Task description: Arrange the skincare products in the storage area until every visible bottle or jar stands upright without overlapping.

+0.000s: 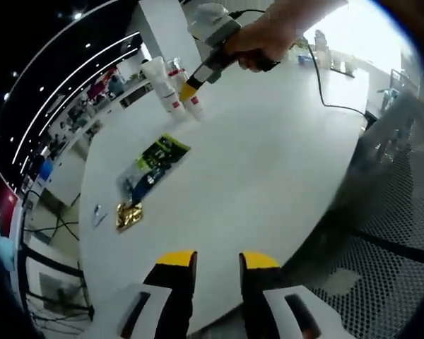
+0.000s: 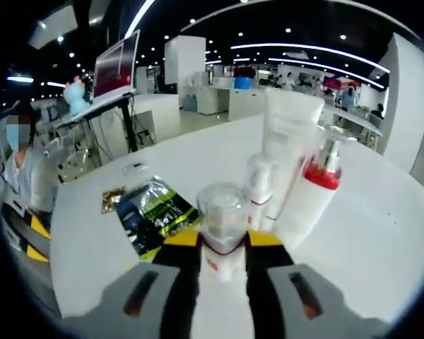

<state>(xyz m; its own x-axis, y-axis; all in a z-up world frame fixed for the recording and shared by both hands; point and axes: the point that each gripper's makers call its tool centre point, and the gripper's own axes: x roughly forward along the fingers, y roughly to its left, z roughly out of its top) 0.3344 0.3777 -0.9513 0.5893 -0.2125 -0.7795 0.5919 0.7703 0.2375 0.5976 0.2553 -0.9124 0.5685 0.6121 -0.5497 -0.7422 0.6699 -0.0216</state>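
Four skincare containers cluster upright near the tabletop's (image 1: pixel 268 162) far edge. The clear-capped bottle (image 2: pixel 220 212) stands between the right claw's (image 2: pixel 222 244) jaws, apparently gripped, axis vertical; a small bottle (image 2: pixel 258 185), a tube (image 2: pixel 288 127) and a red-collared pump bottle (image 2: pixel 318 185) crowd just behind. A sachet (image 2: pixel 152 208) lies left. The left claw (image 1: pixel 218 263) hangs open, holding nothing, well apart.

Both grippers wear black jaws capped with yellow tips on pale grey housings: the left gripper (image 1: pixel 218 263) and the right gripper (image 2: pixel 222 240). In the left gripper view's upper middle, a bare hand (image 1: pixel 258 44) grips a grey handle trailing a thin black cable (image 1: pixel 324 95).
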